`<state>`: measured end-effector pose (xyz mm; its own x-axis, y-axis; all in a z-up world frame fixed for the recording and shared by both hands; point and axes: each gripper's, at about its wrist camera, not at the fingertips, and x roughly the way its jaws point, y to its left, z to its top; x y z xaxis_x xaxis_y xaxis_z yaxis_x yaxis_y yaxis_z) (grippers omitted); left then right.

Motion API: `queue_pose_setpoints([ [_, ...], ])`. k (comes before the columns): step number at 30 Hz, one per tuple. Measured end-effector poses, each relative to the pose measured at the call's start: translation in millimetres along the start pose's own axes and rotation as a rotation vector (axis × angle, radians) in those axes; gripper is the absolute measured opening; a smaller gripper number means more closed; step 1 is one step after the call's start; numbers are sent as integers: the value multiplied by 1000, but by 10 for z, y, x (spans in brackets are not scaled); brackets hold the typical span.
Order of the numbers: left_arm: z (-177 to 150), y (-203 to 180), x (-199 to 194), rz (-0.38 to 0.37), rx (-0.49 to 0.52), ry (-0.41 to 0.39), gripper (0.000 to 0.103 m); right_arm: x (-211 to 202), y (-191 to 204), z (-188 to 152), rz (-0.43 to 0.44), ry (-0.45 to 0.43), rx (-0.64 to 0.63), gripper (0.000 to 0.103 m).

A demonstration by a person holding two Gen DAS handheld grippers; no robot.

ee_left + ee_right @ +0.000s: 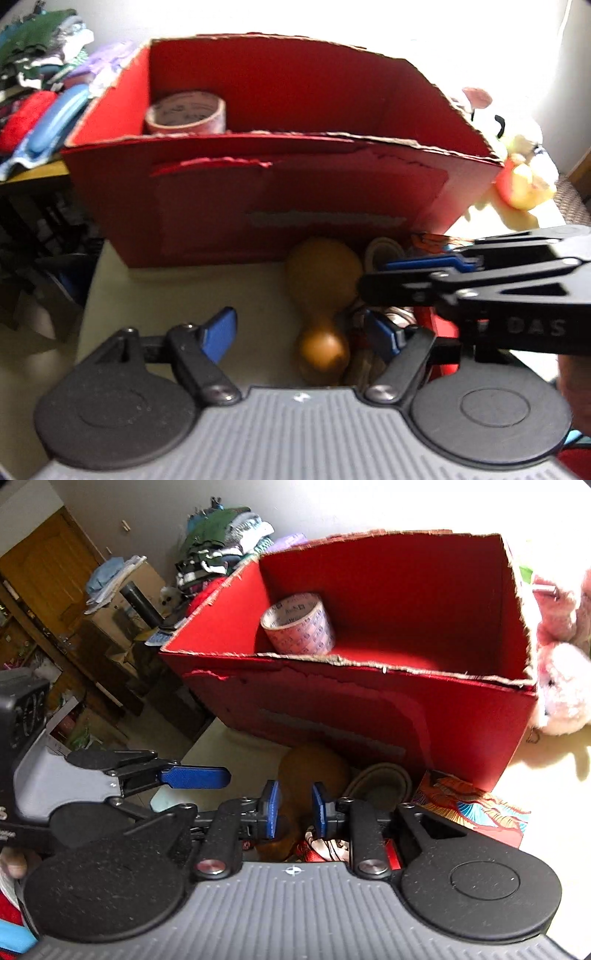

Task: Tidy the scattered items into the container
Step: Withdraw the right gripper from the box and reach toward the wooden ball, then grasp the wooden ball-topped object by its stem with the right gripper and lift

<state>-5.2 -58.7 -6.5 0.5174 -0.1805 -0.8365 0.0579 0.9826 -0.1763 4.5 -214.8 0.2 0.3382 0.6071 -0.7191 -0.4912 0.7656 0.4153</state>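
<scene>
Ahead of both tools, red box (280, 206) holds tape roll (185, 112); left tool (303, 332) open astride gourd (323, 288); right tool (294, 808) narrowly open, gripping nothing.

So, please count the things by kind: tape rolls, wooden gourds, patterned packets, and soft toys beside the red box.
Tape rolls: 2, one in the red box, one in front
Wooden gourd: 1
Patterned packet: 1
Soft toys: 2, pink, yellow
Total: 6

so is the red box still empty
No, a roll of tape already sits inside the red box, near its back left corner.
</scene>
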Motion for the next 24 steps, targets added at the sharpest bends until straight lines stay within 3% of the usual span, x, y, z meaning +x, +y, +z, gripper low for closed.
queue_pose_setpoints([
  [4, -24, 71, 116, 21, 11, 32, 68, 69, 9, -4, 0, 27, 22, 26],
  [13, 15, 254, 70, 4, 44, 28, 61, 260, 124, 52, -33, 61, 44, 30],
  [19, 34, 311, 122, -31, 78, 55, 57, 418, 160, 89, -42, 97, 91, 33],
  [24, 42, 313, 234, -89, 116, 96, 44, 508, 168, 89, -33, 129, 129, 39],
])
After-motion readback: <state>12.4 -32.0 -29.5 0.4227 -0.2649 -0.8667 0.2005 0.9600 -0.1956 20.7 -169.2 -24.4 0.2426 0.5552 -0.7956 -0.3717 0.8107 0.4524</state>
